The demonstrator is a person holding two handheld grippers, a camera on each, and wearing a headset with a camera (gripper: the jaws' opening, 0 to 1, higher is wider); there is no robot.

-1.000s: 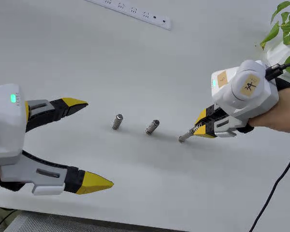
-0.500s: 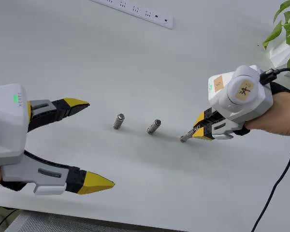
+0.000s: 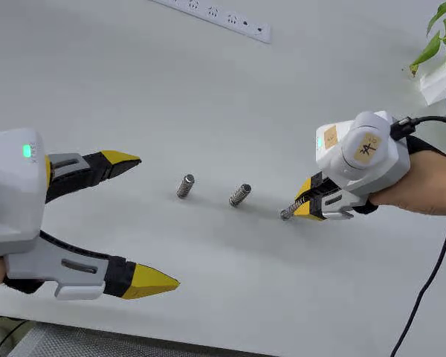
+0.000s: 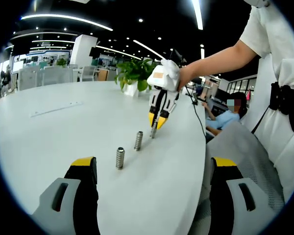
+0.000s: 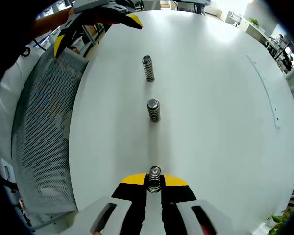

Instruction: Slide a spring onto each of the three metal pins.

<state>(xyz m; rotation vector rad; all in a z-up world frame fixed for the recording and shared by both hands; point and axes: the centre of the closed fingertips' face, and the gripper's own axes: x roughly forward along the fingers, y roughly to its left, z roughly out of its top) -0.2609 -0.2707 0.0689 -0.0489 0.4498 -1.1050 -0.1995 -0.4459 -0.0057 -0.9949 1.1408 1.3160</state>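
Gripping the third pin (image 3: 291, 210) with its spring, your right gripper (image 3: 306, 207) is closed on it, and the pin's long axis is pointing out of the jaws toward 8 o'clock in the head view. The middle pin (image 3: 240, 195) and far pin (image 3: 185, 186), both sprung, are standing at 9 o'clock from it. Your left gripper (image 3: 154, 220) is gaping empty, well beyond them. The left gripper view is showing the held pin nearly upright, its tip seemingly on the table (image 4: 49, 127). The right gripper view is lining all three toward 12 o'clock.

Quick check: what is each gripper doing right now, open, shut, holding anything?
Left gripper: open, jaws wide apart, holding nothing.
Right gripper: shut on the silver coiled metal spring.
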